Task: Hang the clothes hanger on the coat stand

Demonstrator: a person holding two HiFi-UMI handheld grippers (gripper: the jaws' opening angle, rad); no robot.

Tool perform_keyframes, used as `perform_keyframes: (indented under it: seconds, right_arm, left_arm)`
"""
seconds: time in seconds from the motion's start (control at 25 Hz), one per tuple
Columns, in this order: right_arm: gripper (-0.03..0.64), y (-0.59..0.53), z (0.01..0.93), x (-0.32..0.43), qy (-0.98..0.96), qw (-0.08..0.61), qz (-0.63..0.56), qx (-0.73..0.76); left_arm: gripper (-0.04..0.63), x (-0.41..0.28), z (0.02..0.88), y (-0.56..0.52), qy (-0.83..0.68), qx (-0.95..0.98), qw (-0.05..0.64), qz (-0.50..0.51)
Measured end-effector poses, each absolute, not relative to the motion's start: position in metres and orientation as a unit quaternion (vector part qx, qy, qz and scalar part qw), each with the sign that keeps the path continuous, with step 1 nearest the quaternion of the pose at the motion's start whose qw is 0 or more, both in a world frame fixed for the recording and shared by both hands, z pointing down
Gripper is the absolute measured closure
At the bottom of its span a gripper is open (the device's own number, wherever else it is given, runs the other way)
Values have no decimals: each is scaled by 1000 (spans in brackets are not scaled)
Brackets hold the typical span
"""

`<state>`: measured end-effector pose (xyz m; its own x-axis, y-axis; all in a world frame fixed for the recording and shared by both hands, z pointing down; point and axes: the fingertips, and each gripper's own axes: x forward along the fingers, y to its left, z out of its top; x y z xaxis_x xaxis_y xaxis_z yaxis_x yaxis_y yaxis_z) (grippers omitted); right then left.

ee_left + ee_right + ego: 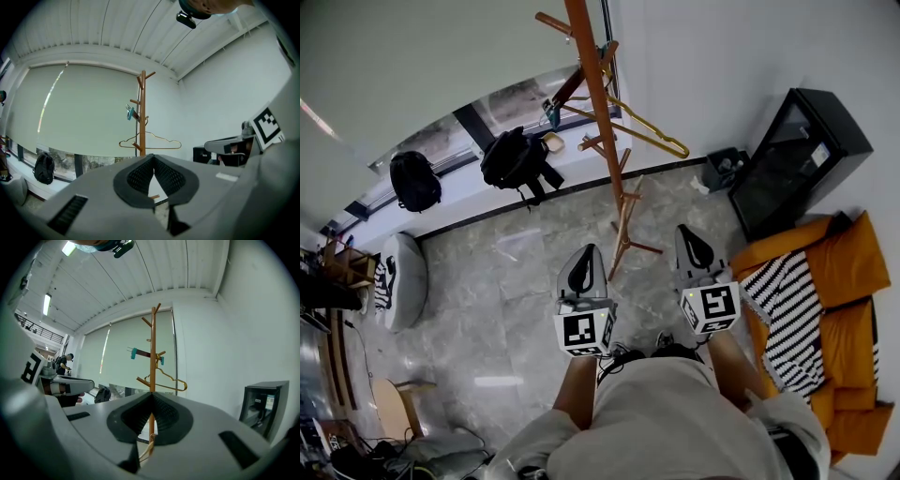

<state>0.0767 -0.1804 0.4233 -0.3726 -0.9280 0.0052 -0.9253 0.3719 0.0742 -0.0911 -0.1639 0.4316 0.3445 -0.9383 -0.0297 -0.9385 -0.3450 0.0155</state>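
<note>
The wooden coat stand (600,112) rises from the marble floor ahead of me. A thin yellow clothes hanger (649,131) hangs from one of its pegs, on the right side of the pole. My left gripper (586,253) and right gripper (687,234) are held side by side in front of the body, short of the stand and apart from it. In the left gripper view the stand (142,112) and hanger (151,141) show beyond jaws whose tips meet, with nothing between them. The right gripper view has the stand (153,352) and hanger (169,383) beyond shut, empty jaws.
Two black backpacks (517,159) (414,180) rest on the window ledge behind the stand. A black cabinet (797,159) stands at the right wall, above an orange sofa (844,281) with a striped cloth (792,314). A white cushion (398,281) lies at the left.
</note>
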Motion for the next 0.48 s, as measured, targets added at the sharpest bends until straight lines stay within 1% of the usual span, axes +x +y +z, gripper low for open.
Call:
perform_keyframes:
  seconds: [0.48]
  right_arm:
    - [612, -180, 423, 70, -832, 23, -28, 554]
  left_arm:
    - [586, -89, 433, -164, 566, -824, 0, 12]
